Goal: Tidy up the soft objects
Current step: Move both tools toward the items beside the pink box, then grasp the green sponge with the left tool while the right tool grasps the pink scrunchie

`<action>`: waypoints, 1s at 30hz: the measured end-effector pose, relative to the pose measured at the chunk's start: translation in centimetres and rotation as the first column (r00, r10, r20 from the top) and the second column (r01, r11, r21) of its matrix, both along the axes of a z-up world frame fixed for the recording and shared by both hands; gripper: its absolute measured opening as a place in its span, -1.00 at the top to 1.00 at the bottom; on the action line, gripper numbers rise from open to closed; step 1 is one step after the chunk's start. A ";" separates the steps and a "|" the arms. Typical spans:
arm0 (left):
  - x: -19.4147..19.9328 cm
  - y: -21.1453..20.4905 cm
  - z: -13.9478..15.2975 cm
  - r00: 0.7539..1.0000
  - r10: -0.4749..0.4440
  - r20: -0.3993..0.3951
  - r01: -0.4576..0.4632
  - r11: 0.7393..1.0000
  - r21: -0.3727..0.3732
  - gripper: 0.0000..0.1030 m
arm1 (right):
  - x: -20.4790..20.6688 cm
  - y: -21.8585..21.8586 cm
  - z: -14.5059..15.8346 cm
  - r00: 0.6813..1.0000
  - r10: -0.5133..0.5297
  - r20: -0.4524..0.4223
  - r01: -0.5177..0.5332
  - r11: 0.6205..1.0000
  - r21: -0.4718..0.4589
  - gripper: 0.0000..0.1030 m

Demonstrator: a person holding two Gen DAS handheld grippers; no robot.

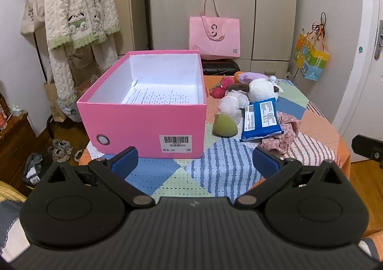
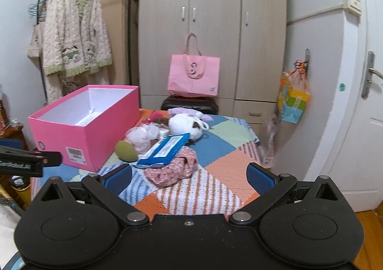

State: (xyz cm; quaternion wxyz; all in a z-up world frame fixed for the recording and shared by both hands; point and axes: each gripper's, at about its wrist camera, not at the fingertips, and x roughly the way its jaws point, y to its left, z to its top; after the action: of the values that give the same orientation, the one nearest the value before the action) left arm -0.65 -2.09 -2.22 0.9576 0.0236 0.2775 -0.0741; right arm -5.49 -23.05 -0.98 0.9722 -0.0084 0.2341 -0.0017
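Patchwork table (image 1: 215, 174), pink box (image 1: 143, 123), plush pile (image 1: 261, 90), both tools agape

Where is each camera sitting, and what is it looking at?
Left wrist: sits on the left gripper, facing the pink box; its own open jaws show.
Right wrist: sits on the right gripper, facing the floral cloth; its own open jaws show, and the other gripper pokes in at the left edge.
Both share: box, blue packet, white plush.
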 end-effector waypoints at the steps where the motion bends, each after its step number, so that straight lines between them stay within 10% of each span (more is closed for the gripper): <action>1: 0.1 -0.2 -0.1 1.000 -0.003 0.008 0.003 1.000 0.003 -1.00 | 0.0 -0.2 -0.1 1.000 0.026 0.006 -0.026 1.000 0.018 -1.00; 12: 2.1 -3.0 -1.5 0.983 -0.145 0.113 0.146 0.989 -0.005 -0.95 | 2.1 -3.4 -3.1 0.984 0.117 0.137 -0.126 0.990 0.063 -1.00; 30: 10.2 -10.1 -6.5 0.983 -0.183 -0.026 0.184 0.981 0.066 -0.36 | 9.0 -3.6 -10.0 0.934 0.350 0.064 -0.340 0.931 -0.131 -0.99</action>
State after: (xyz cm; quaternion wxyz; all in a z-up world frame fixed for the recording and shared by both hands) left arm 9.56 -12.21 -8.68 0.9426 0.0809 0.2858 -0.1527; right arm 3.55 -26.70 -10.99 0.9643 -0.1069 0.1863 0.1551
